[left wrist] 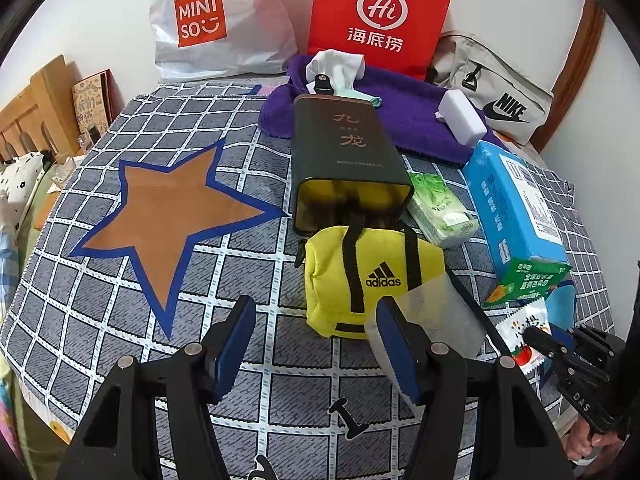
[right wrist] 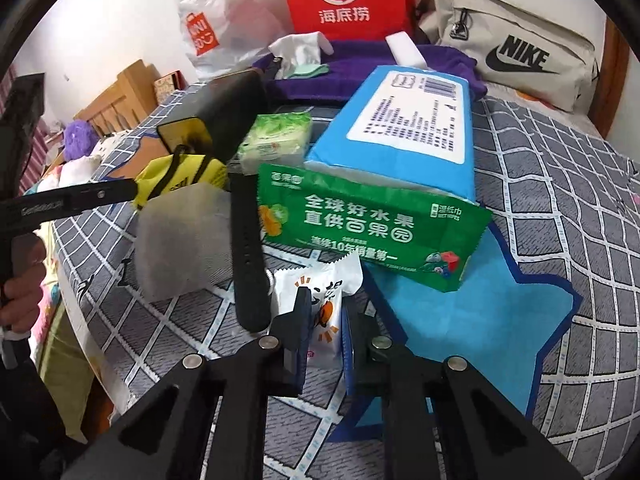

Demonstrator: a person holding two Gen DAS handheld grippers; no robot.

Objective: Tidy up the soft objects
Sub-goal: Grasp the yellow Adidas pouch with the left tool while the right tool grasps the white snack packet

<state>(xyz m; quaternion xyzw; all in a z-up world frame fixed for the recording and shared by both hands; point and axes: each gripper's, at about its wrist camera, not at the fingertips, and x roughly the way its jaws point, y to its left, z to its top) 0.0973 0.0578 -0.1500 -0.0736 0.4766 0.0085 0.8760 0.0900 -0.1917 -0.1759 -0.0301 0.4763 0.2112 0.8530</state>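
Observation:
My right gripper (right wrist: 325, 305) is shut on a small white snack packet (right wrist: 320, 280) that lies on the checked cloth (right wrist: 560, 184); the same grip shows in the left wrist view, right gripper (left wrist: 538, 338) on the packet (left wrist: 524, 320). My left gripper (left wrist: 316, 306) stands open above the cloth with nothing between its pads. A yellow Adidas pouch (left wrist: 360, 276) sits just beyond its tips, and a grey sponge (left wrist: 436, 316) lies beside its right finger. The pouch's straps reach into a dark green tin (left wrist: 344, 152) that lies on its side.
A blue tissue pack (right wrist: 408, 128), a green wet-wipes pack (right wrist: 368, 232), a small green tissue pack (left wrist: 440, 208) and a black strap (right wrist: 248, 248) crowd the right. Behind lie a purple towel (left wrist: 404, 124), a Nike bag (left wrist: 500, 96) and shopping bags (left wrist: 380, 16). A brown star patch (left wrist: 172, 208) lies left.

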